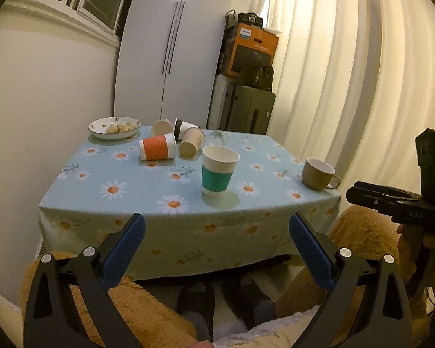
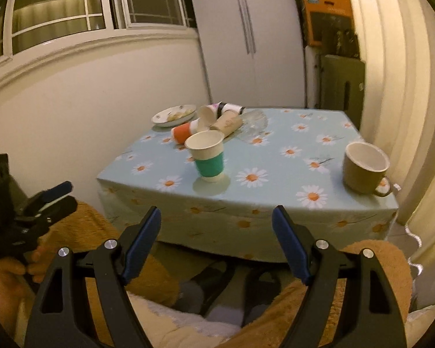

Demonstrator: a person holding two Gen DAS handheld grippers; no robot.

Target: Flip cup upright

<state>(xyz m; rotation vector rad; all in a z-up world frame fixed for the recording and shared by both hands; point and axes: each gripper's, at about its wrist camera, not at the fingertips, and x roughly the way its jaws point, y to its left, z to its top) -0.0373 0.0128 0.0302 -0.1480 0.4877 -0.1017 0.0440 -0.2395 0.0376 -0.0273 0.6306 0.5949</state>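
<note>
A paper cup with a teal sleeve (image 1: 219,171) (image 2: 207,156) stands upright near the table's front edge. Behind it several paper cups lie on their sides: one with an orange sleeve (image 1: 158,146) (image 2: 184,133), a plain brown one (image 1: 190,142) (image 2: 227,123), a white one (image 1: 161,127) and a dark-banded one (image 1: 182,126) (image 2: 227,107). A brown mug (image 1: 319,174) (image 2: 364,166) stands upright at the right. My left gripper (image 1: 217,229) is open and empty, held before the table's front edge. My right gripper (image 2: 216,221) is open and empty too.
A plate of snacks (image 1: 114,127) (image 2: 174,114) sits at the table's back left. A clear glass (image 2: 253,123) lies on its side behind the cups. The daisy tablecloth (image 1: 130,191) hangs over the front edge. A wall is on the left, curtains on the right.
</note>
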